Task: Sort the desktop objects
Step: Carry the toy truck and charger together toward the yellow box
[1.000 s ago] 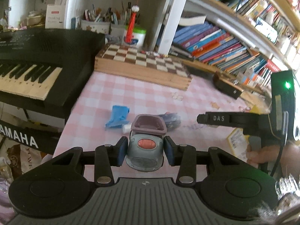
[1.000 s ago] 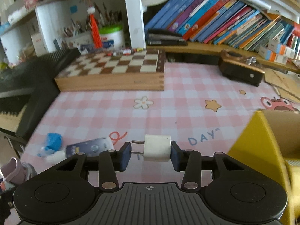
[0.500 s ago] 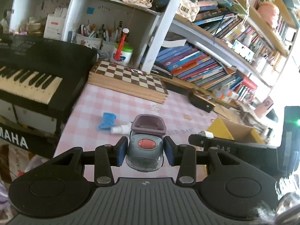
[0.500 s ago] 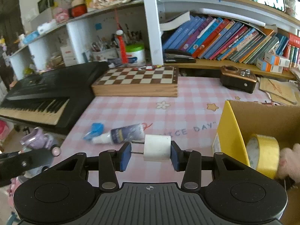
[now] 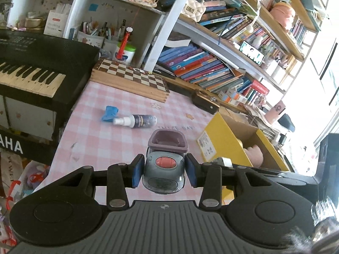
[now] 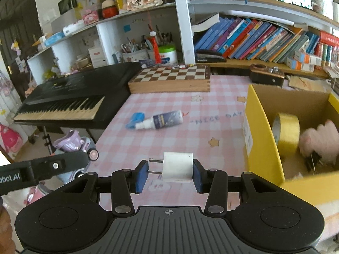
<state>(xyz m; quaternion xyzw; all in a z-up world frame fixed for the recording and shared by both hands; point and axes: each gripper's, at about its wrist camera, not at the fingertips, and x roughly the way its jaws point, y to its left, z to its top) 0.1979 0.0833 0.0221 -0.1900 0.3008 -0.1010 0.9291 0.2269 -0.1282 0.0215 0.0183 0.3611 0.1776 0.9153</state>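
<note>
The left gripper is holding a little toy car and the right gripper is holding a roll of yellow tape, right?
Not quite. The left gripper does hold the toy car. The right gripper holds a white plug, though. The right wrist view shows the yellow tape inside the yellow box.

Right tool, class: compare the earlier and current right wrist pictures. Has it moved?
Yes. The right tool, shut on the white plug, has pulled back and up from the chessboard, toward the yellow box.
</note>
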